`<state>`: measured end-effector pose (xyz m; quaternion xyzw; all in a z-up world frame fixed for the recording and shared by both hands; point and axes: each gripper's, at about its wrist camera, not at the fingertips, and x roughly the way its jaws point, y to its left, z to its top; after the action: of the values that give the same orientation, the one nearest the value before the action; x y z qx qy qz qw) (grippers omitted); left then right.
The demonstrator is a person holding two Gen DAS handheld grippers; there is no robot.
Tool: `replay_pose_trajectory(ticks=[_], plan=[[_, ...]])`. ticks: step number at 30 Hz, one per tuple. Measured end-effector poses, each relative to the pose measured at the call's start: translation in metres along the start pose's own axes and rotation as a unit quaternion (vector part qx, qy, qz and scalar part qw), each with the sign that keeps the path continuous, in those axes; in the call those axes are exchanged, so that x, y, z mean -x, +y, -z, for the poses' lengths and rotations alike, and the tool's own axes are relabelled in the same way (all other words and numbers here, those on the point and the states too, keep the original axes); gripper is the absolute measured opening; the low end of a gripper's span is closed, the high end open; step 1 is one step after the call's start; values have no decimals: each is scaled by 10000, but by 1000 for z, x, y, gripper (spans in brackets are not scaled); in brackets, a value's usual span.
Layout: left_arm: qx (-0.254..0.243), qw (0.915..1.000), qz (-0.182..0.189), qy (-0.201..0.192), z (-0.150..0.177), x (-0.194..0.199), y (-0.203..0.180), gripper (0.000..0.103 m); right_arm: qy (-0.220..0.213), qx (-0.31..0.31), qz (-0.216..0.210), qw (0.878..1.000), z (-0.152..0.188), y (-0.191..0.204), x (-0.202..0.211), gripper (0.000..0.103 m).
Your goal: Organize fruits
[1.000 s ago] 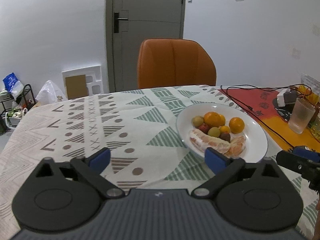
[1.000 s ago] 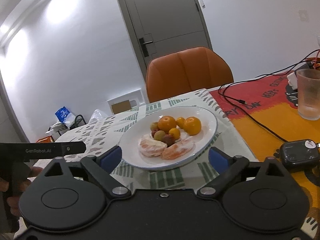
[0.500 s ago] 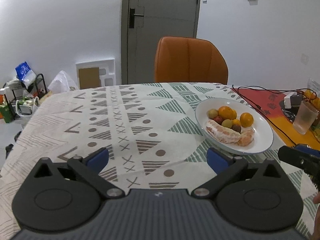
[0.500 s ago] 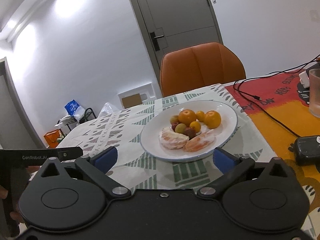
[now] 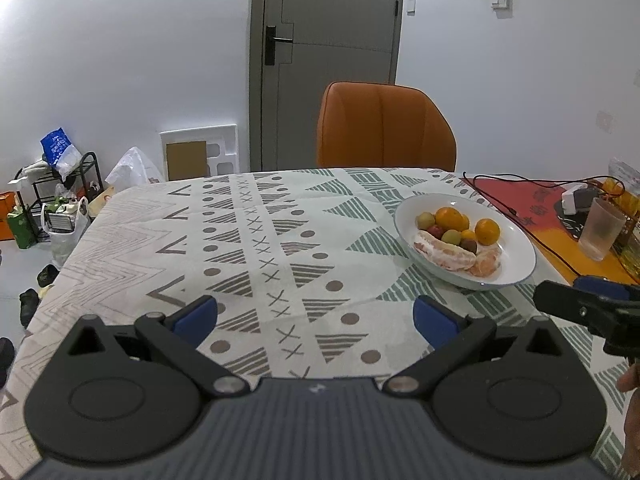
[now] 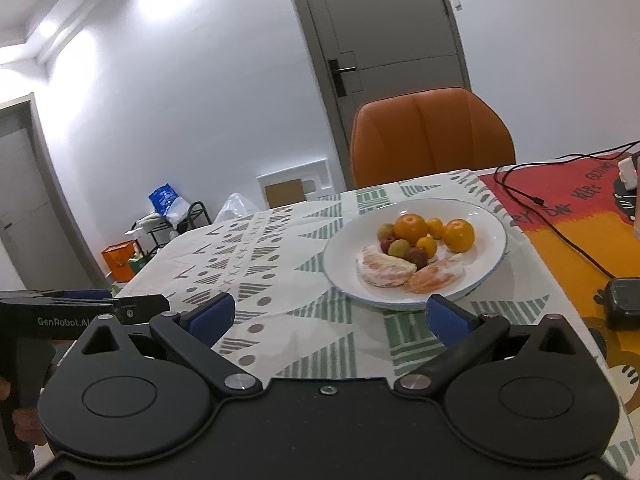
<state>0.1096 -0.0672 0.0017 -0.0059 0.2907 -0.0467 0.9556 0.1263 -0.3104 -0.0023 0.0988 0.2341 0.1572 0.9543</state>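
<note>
Black left claw (image 5: 315, 318), blue pads (image 5: 196, 314), silver screws, right claw (image 6: 327, 316) alike

In front of you is a table (image 5: 132, 264) covered by a pale cloth (image 5: 256, 248) patterned with grey and green triangles, dots and crosses. On the cloth, toward your right, sits a white plate (image 5: 516, 256) of fruit. Further right lies a red and orange mat (image 5: 560, 236) carrying a black cable (image 5: 516, 212), a frosted cup (image 5: 600, 229) and a small black device (image 6: 624, 308).
</note>
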Motion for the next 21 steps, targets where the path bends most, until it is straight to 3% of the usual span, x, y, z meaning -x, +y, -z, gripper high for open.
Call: replay_pose_trajectory(ticks=[21], plan=[[173,9996,-173,-141,17,43,23,103,138,249,-293,9992,4,31,14,103]])
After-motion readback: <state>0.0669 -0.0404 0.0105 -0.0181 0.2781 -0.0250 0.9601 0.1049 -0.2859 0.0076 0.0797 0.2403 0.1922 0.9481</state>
